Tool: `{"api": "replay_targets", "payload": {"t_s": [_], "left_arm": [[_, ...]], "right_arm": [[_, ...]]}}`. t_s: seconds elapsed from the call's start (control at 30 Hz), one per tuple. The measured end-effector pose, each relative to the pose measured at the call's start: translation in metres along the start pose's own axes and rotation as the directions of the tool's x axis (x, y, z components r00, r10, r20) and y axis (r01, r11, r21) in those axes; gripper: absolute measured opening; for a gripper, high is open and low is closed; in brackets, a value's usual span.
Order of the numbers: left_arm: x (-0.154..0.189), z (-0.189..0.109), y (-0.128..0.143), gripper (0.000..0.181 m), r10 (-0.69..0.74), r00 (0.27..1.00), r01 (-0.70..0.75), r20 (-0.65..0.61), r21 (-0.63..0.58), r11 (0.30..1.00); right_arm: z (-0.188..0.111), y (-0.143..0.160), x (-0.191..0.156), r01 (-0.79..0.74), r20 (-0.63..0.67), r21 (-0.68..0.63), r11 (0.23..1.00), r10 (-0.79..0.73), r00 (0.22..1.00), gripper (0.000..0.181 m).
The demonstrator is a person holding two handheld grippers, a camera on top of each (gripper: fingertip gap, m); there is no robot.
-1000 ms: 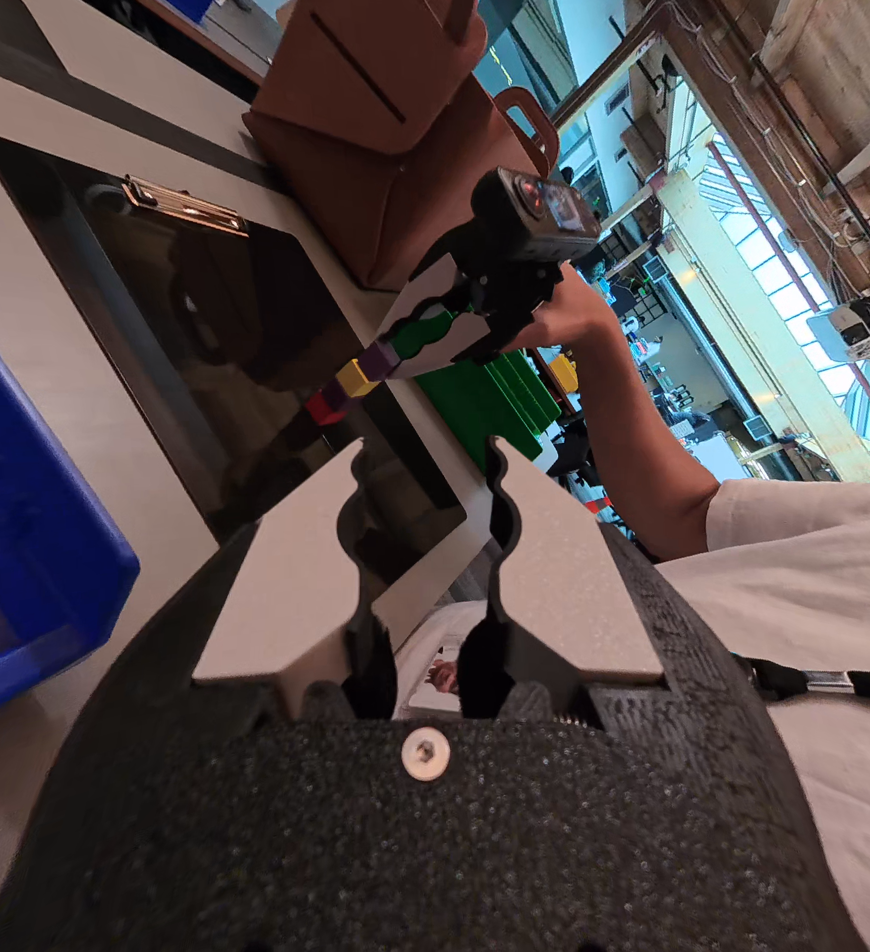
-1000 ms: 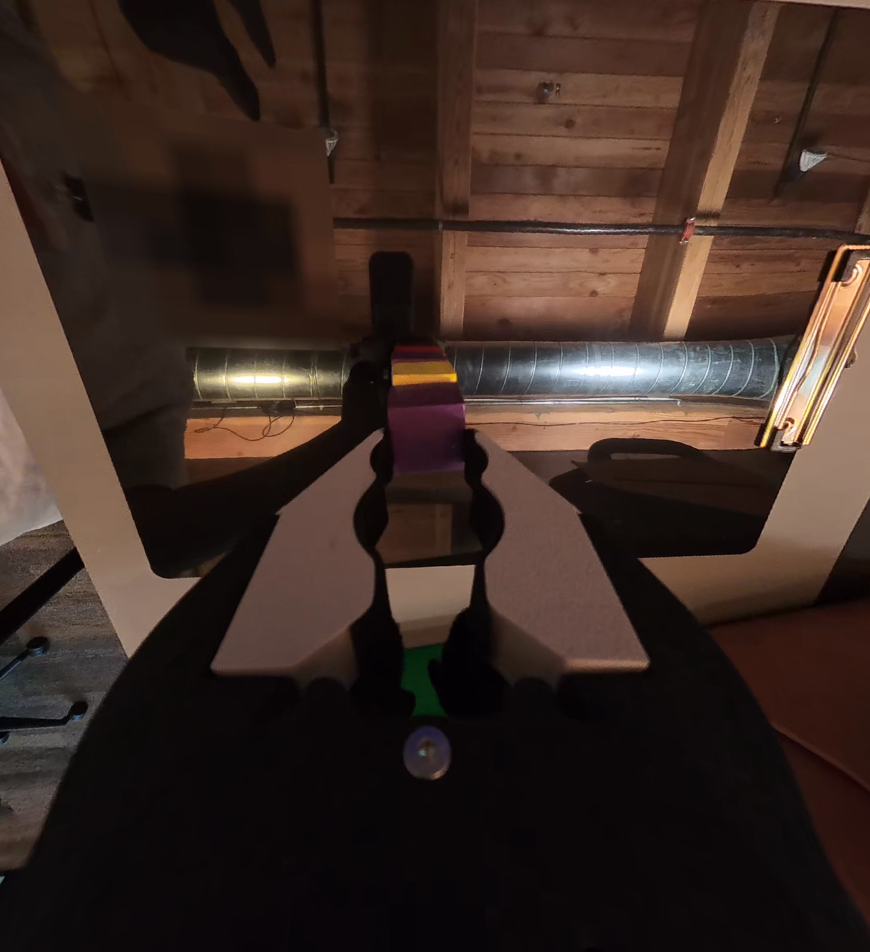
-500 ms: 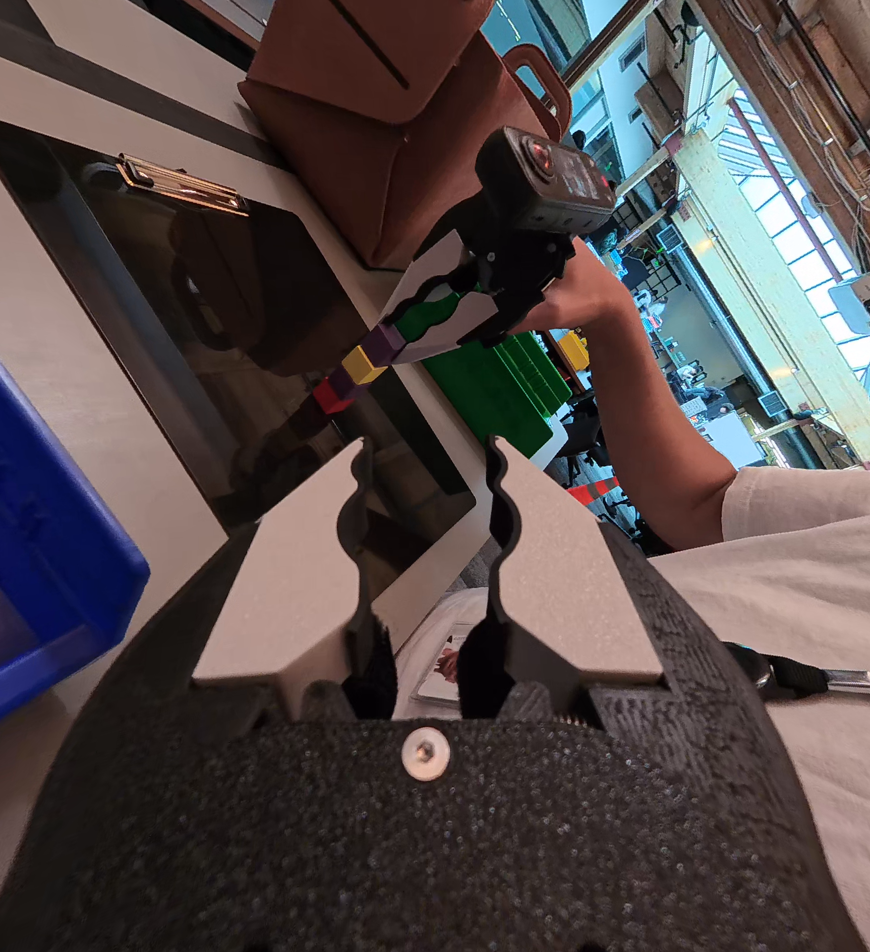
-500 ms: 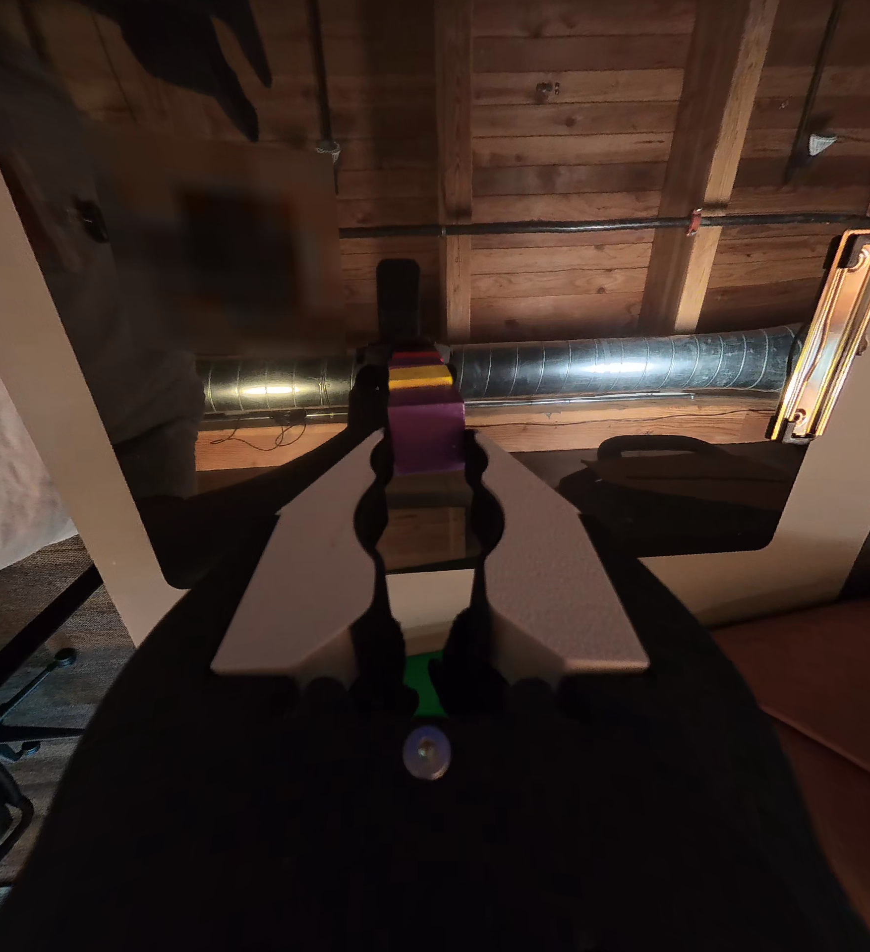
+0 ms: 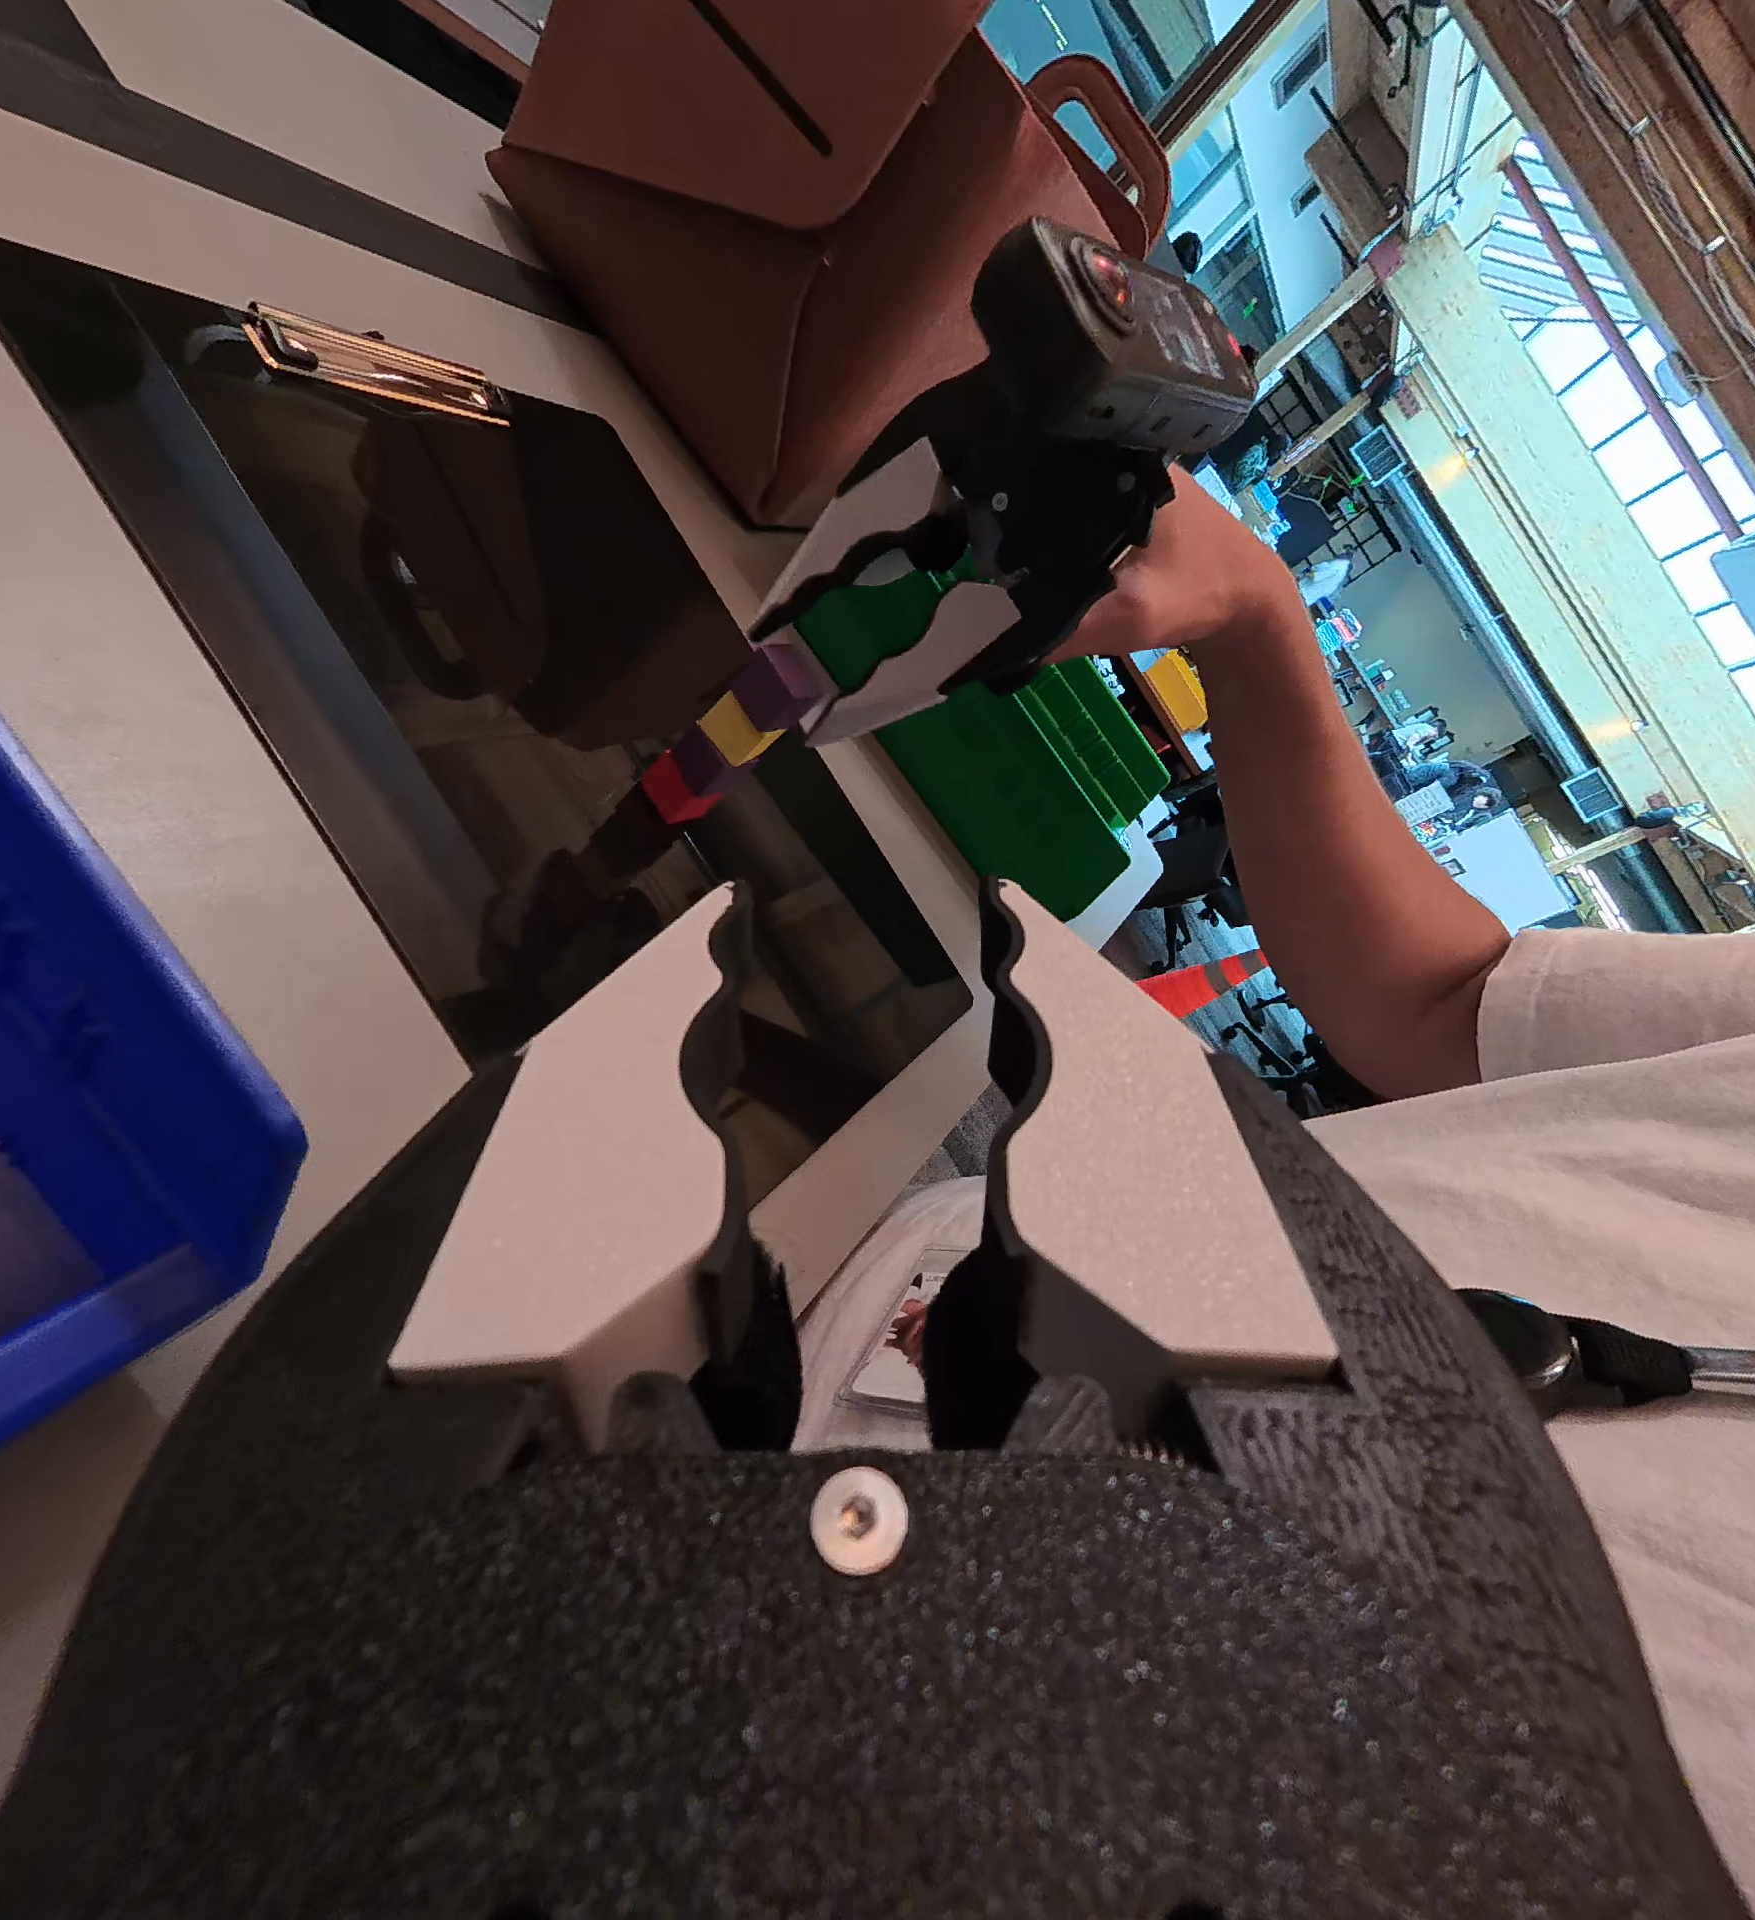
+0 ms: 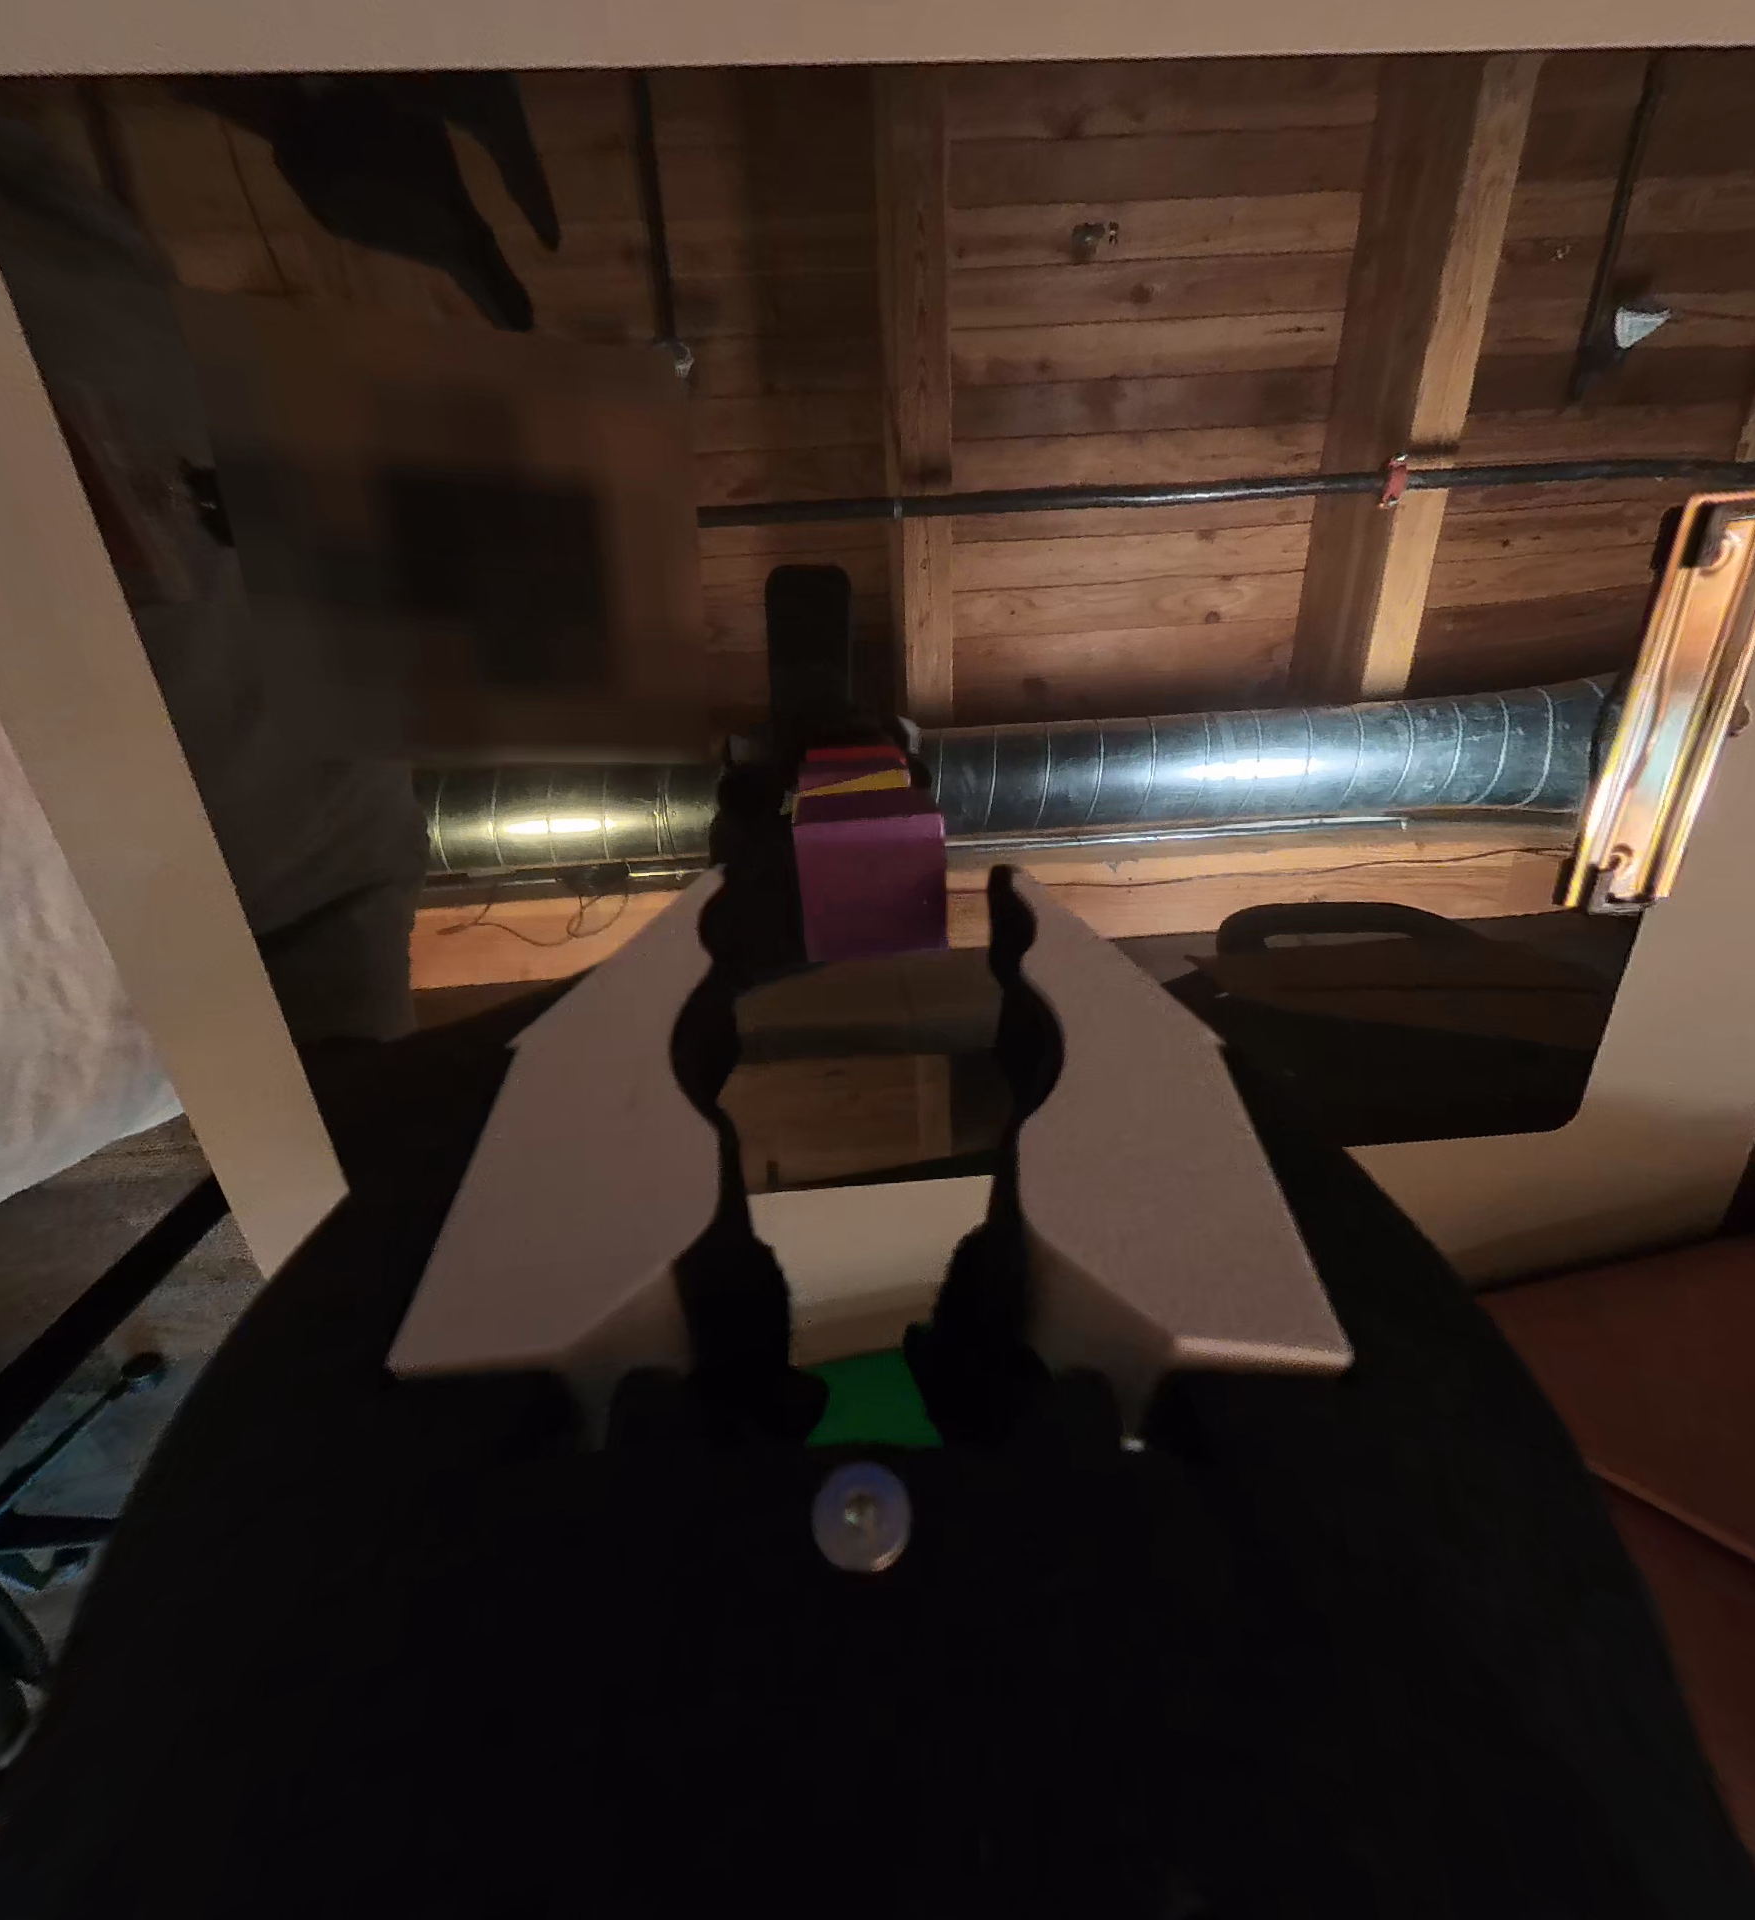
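Observation:
A stack of small blocks stands on a glossy black clipboard (image 5: 385, 623): red (image 5: 681, 790) at the bottom, then purple, yellow (image 5: 738, 722), and a purple block (image 6: 868, 883) on top. My right gripper (image 6: 857, 894) is open, with its fingertips either side of the top purple block and a gap on both sides. It also shows in the left wrist view (image 5: 790, 681), held by a hand. My left gripper (image 5: 865, 894) is open and empty, above the clipboard's near corner and apart from the stack.
A brown leather bag (image 5: 800, 208) stands behind the clipboard. A blue bin (image 5: 52, 1091) sits at the left. A green plastic piece (image 5: 1018, 790) lies at the table edge under the right gripper. The clipboard's metal clip (image 6: 1683, 707) is at its far end.
My right gripper was shut on the top purple block and has now opened off it. The stack stays standing. My left gripper stays open and has shifted only slightly.

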State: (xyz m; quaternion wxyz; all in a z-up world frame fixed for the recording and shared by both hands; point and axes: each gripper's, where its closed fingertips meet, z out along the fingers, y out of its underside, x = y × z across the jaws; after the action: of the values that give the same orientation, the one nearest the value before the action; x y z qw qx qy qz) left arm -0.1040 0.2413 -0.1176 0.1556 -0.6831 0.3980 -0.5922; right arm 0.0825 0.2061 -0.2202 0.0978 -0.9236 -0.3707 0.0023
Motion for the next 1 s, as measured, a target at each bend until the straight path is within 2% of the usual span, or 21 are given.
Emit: {"api": "replay_targets", "payload": {"t_s": [0.13, 0.2, 0.3, 0.37, 0.43, 0.47, 0.53, 0.57, 0.63, 0.73, 0.83, 0.9, 1.0], "left_arm": [[0.001, 0.001, 0.002, 0.045, 0.010, 1.000, -0.010, 0.006, -0.016, 1.000], [-0.003, 0.002, 0.006, 0.045, 0.045, 0.997, -0.043, 0.055, -0.037, 0.998], [-0.010, 0.000, 0.008, 0.046, 0.257, 0.943, -0.247, 0.209, -0.074, 0.966], [-0.017, -0.002, 0.007, 0.046, 0.377, 0.863, -0.373, 0.337, -0.080, 0.924], [-0.012, 0.004, 0.015, 0.046, 0.445, 0.821, -0.461, 0.357, -0.044, 0.886], [-0.008, 0.010, 0.022, 0.046, 0.459, 0.821, -0.481, 0.339, -0.021, 0.876], [-0.015, 0.024, 0.039, 0.046, 0.441, 0.834, -0.454, 0.332, -0.043, 0.890], [-0.020, 0.031, 0.051, 0.047, 0.425, 0.845, -0.423, 0.324, -0.079, 0.903], [-0.021, 0.045, 0.068, 0.046, 0.408, 0.866, -0.397, 0.289, -0.100, 0.912], [-0.016, 0.057, 0.081, 0.046, 0.404, 0.876, -0.394, 0.263, -0.092, 0.914], [-0.016, 0.064, 0.095, 0.046, 0.380, 0.888, -0.352, 0.260, -0.150, 0.924], [-0.017, 0.067, 0.102, 0.046, 0.324, 0.911, -0.283, 0.256, -0.184, 0.941], [-0.017, 0.073, 0.105, 0.046, 0.259, 0.939, -0.216, 0.225, -0.199, 0.956]], "right_arm": [[-0.008, 0.004, 0.000, -0.021, -0.023, 0.029, 0.999, 0.021, 1.000, 0.054], [-0.020, 0.008, -0.001, -0.056, -0.046, 0.086, 0.995, 0.060, 0.997, 0.053], [-0.045, 0.013, -0.008, -0.167, -0.064, 0.295, 0.941, 0.193, 0.979, 0.052], [-0.063, 0.014, -0.020, -0.258, -0.031, 0.479, 0.839, 0.310, 0.950, 0.055], [-0.078, 0.013, -0.039, -0.344, 0.057, 0.667, 0.661, 0.415, 0.908, 0.076], [-0.080, 0.016, -0.050, -0.373, 0.099, 0.726, 0.578, 0.448, 0.888, 0.080], [-0.072, 0.024, -0.070, -0.429, 0.154, 0.781, 0.454, 0.525, 0.837, 0.089], [-0.063, 0.030, -0.080, -0.445, 0.159, 0.791, 0.420, 0.561, 0.813, 0.089], [-0.046, 0.037, -0.098, -0.454, 0.143, 0.804, 0.384, 0.616, 0.775, 0.071], [-0.033, 0.049, -0.114, -0.390, 0.009, 0.846, 0.364, 0.721, 0.693, 0.081], [-0.033, 0.053, -0.131, -0.320, -0.101, 0.863, 0.391, 0.754, 0.649, 0.068], [-0.025, 0.049, -0.142, -0.391, -0.026, 0.840, 0.377, 0.748, 0.663, 0.065], [-0.027, 0.047, -0.148, -0.452, 0.115, 0.848, 0.276, 0.737, 0.666, 0.064]]}}
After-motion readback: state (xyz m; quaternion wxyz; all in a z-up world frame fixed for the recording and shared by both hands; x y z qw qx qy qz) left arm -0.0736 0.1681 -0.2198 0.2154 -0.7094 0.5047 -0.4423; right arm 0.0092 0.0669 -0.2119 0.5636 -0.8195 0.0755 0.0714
